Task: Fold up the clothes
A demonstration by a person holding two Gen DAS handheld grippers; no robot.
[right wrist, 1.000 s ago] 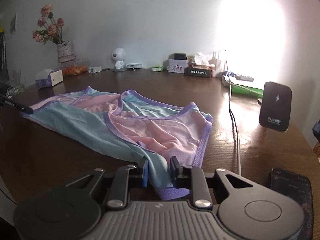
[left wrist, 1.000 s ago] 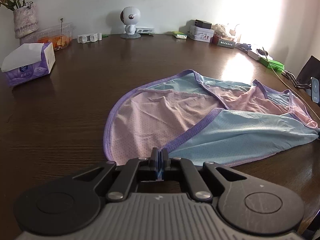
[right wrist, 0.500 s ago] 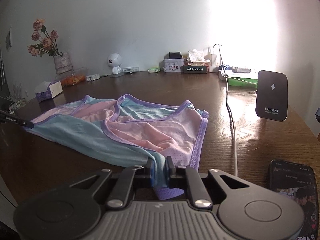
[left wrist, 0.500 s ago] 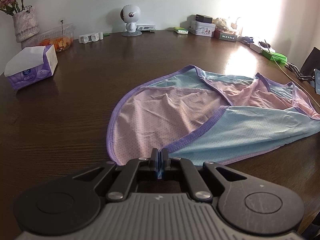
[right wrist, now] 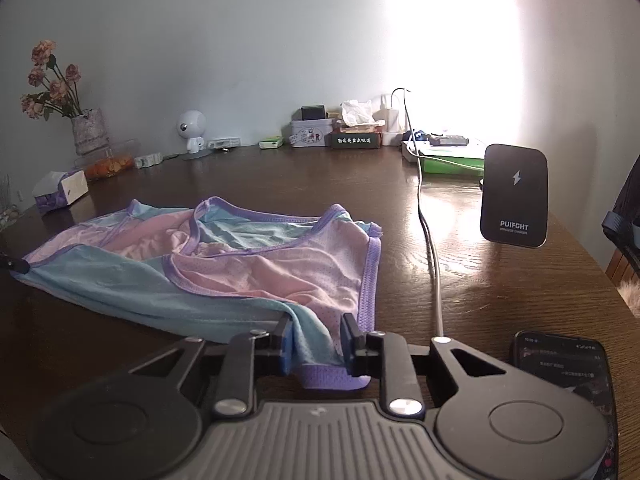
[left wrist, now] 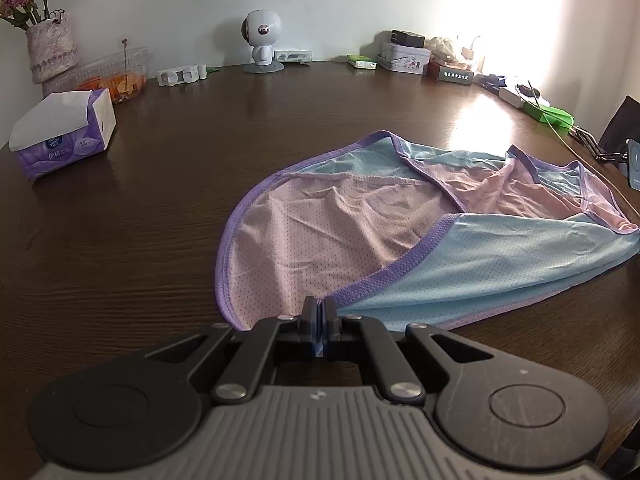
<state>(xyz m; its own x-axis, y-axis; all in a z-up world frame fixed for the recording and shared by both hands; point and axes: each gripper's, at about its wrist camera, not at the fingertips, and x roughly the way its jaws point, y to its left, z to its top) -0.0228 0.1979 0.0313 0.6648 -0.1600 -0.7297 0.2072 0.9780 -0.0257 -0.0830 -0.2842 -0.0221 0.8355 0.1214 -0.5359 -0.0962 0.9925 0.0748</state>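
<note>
A dark wood-grain worktop [left wrist: 168, 208] carries everything. A pink, blue and purple mesh garment [left wrist: 360, 228] lies spread on it, wrinkled, toward the right. At the far left stand a tissue box [left wrist: 64, 132], a clear tub [left wrist: 112, 76] (something orange inside) and a vase [left wrist: 52, 48] of dried roses. Along the back edge sit a small white robot figure [left wrist: 262, 42], a tin [left wrist: 404, 58] and a dark box [left wrist: 456, 74]. In the right wrist view a black charger stand [right wrist: 514, 196] stands upright beside a white cable [right wrist: 430, 248], and a phone [right wrist: 564, 364] lies flat at the near right.
</note>
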